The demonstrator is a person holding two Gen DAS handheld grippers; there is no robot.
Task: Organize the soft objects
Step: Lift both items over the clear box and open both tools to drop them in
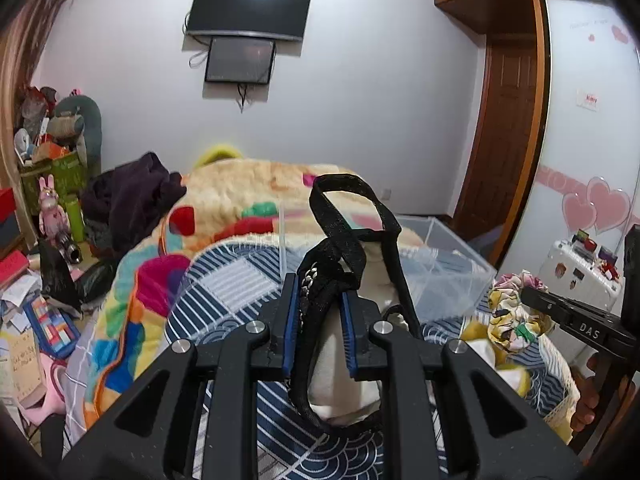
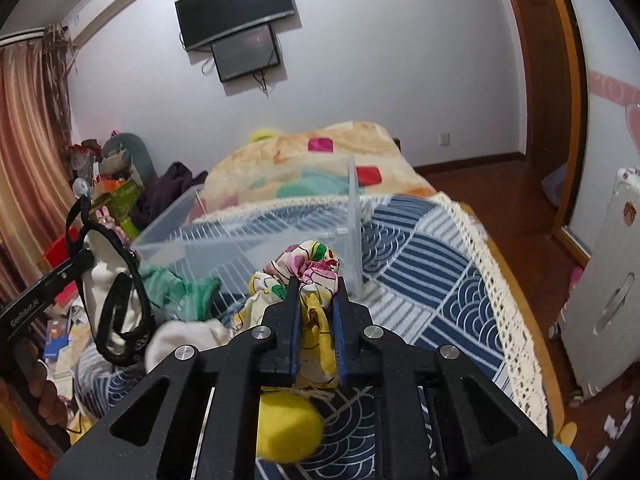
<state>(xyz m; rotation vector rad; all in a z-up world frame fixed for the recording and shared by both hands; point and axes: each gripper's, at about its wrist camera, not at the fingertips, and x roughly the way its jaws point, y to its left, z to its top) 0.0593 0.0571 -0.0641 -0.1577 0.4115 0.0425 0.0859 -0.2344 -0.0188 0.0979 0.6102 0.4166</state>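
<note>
My left gripper (image 1: 319, 300) is shut on a black and white garment (image 1: 340, 264) with black straps, held up above the bed; it also shows in the right wrist view (image 2: 116, 300). My right gripper (image 2: 316, 292) is shut on a yellow and pink floral cloth (image 2: 308, 280), seen in the left wrist view (image 1: 512, 312) too. A clear plastic box (image 2: 260, 232) stands on the bed just ahead of both grippers. A green cloth (image 2: 176, 288), a white cloth (image 2: 188, 336) and a yellow soft object (image 2: 288, 428) lie on the bed near it.
The bed has a blue patterned cover (image 2: 420, 272) and a colourful fleece blanket (image 1: 248, 196) behind the box. Dark clothes (image 1: 132, 196) lie at the far left of the bed. Clutter fills the floor at left (image 1: 36, 312). A white suitcase (image 2: 600, 292) stands at right.
</note>
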